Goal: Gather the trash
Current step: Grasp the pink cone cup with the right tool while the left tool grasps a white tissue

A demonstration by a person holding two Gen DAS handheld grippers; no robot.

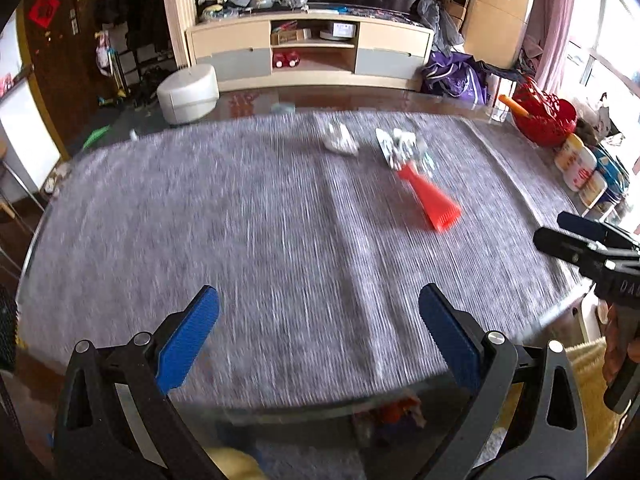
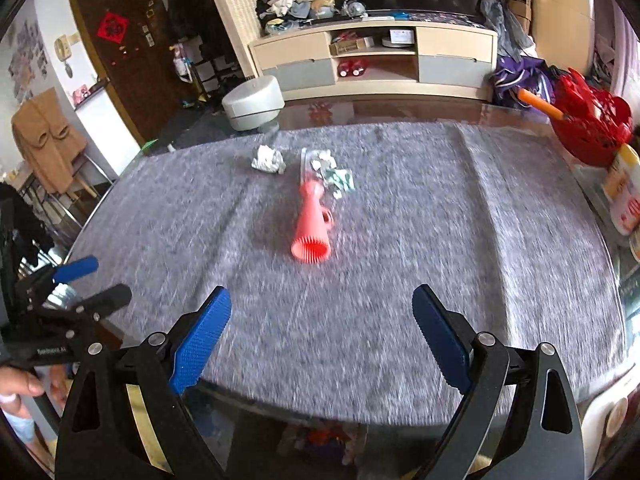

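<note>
Nearest the near edge of the table, the left gripper (image 1: 319, 330) hangs above the grey cloth (image 1: 260, 220) with its blue-padded jaws spread wide and nothing between them. The right gripper (image 2: 322, 332) sits the same way beside it, jaws wide apart and empty, just over the cloth's near edge; it also shows at the right edge of the left wrist view, and the left one shows at the left edge of the right wrist view, held by a hand (image 2: 18, 386).

The cloth covers most of the glass tabletop (image 2: 400, 110), which stays bare along its far edge. Around the middle of the cloth lies a red cone-shaped brush (image 2: 311, 228) on its side, its ribbed wide mouth turned toward the near edge. At its narrow far end lies a heap of torn wrapper scraps (image 2: 334, 174), touching or just beside it. Just left of the scraps, slightly apart, lies a crumpled white paper ball (image 2: 269, 160).

At the far right corner stands a red basket (image 2: 592, 128) with an orange handle (image 2: 540, 104) sticking out, and some tubs (image 2: 624, 196) line the right edge
</note>
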